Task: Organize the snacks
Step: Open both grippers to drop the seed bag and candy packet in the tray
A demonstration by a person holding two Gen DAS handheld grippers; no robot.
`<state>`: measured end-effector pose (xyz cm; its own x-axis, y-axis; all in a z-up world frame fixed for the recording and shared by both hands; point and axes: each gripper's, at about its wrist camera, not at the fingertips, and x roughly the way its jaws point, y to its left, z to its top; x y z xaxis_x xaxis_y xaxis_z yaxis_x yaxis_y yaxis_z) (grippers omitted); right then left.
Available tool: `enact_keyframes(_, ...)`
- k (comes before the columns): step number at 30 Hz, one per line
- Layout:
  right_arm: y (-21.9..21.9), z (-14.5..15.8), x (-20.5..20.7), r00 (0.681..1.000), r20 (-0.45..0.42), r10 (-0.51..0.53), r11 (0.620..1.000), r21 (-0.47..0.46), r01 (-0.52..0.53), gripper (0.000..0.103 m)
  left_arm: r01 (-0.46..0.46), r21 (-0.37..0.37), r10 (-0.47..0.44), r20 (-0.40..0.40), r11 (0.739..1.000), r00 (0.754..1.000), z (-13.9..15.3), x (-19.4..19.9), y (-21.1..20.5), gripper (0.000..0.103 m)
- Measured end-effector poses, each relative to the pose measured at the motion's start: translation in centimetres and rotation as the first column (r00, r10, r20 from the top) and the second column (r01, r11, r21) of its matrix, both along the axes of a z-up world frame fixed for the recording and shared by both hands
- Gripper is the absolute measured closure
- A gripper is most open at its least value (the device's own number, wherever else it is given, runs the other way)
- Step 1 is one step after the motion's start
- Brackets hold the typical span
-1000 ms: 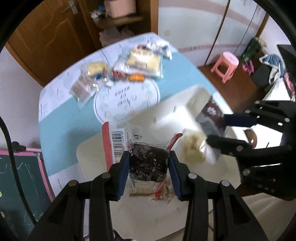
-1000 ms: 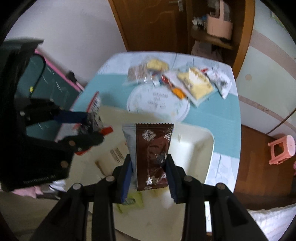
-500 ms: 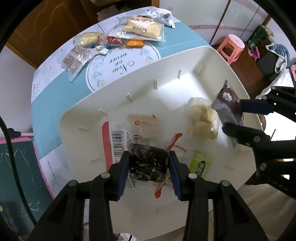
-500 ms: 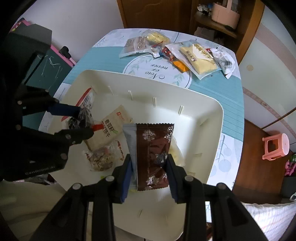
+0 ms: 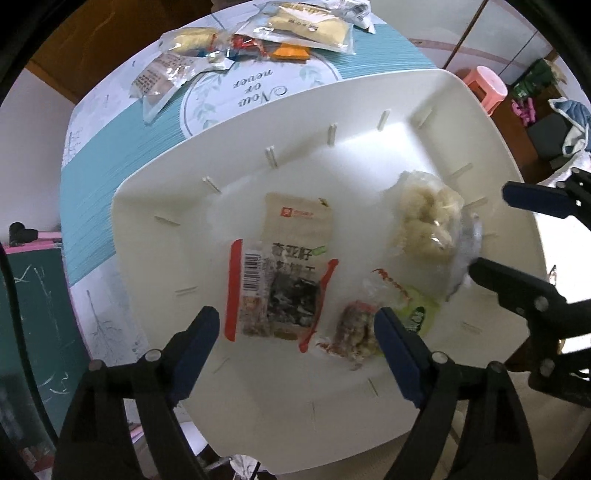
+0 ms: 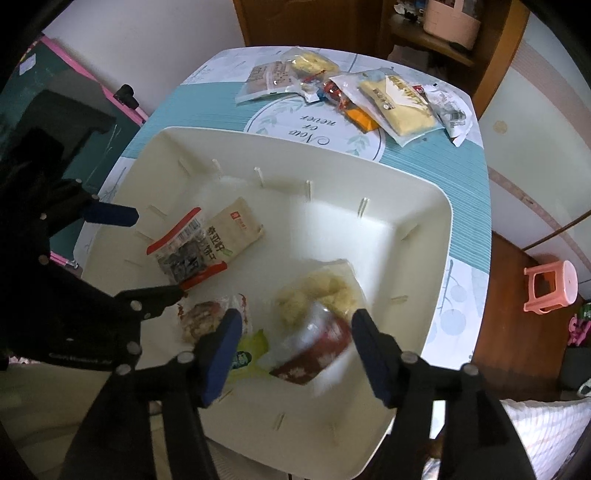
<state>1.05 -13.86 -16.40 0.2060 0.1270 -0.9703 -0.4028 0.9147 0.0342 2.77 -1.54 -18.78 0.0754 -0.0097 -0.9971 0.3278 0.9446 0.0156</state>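
Note:
A white bin sits on the table below both grippers. My left gripper is open above it; the red-edged dark snack pack lies loose on a beige packet. My right gripper is open; the brown snack packet is blurred just below its fingers, falling into the bin beside a pale puffed snack bag. A green packet and a mixed-nut pack also lie in the bin.
Several loose snack packs lie at the table's far end: a large yellow pack, an orange packet, a brown cracker pack. A pink stool stands on the floor right. A green chalkboard is left.
Both grippers opened over the bin. The red-edged pack dropped from the left one onto the beige packet; the brown packet left the right one and is falling.

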Motion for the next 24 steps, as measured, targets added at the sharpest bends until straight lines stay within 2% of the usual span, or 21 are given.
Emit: enact_keyframes(24,-0.1,0.5,0.4,0.999,0.0,-0.036,0.998,0.046,0.036,0.04,-0.108,-0.07,0.116,0.122,0.992,0.986,2.5,0.5,1.9,0.018)
